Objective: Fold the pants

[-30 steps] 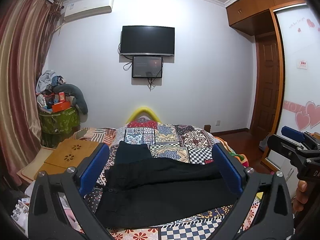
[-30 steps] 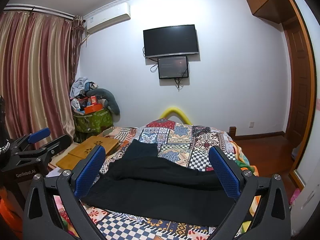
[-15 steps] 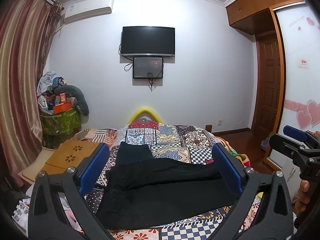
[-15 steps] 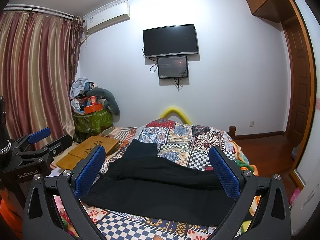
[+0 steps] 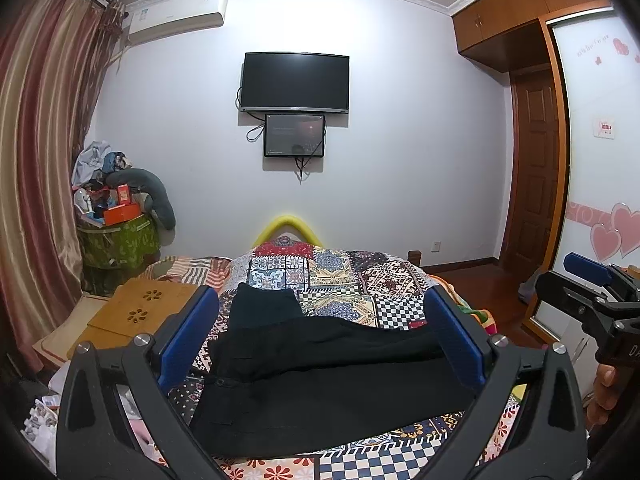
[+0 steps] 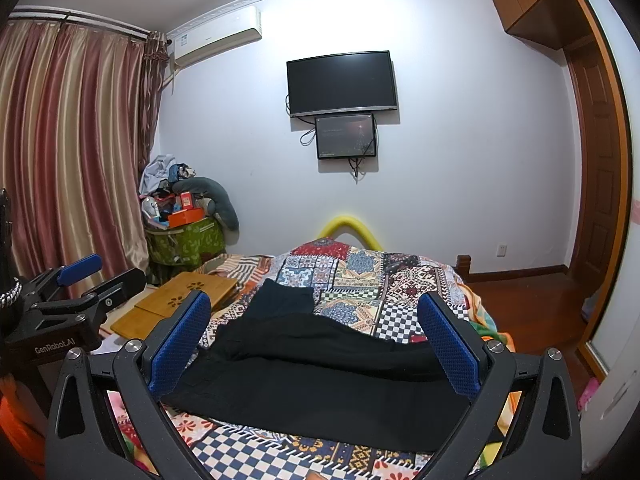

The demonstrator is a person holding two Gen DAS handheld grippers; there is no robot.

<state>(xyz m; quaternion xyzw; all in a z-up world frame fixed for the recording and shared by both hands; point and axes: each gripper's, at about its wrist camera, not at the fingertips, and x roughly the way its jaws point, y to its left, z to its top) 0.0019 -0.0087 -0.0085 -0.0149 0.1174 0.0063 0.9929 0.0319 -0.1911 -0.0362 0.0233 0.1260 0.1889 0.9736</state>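
Across the patchwork bed [image 5: 360, 280] the black pants [image 5: 328, 384] lie spread sideways, one leg partly over the other, waistband toward the left with a smaller dark piece [image 5: 264, 304] just behind. Almost nothing has changed over the last second: the pants have not shifted, and both views have only drifted slightly. The left claw [image 5: 322, 344] and the right claw [image 6: 316, 344] both hover above the cloth with jaws wide apart, holding nothing. By this evidence folding has not begun; the person appears to be lining up for a first grasp.
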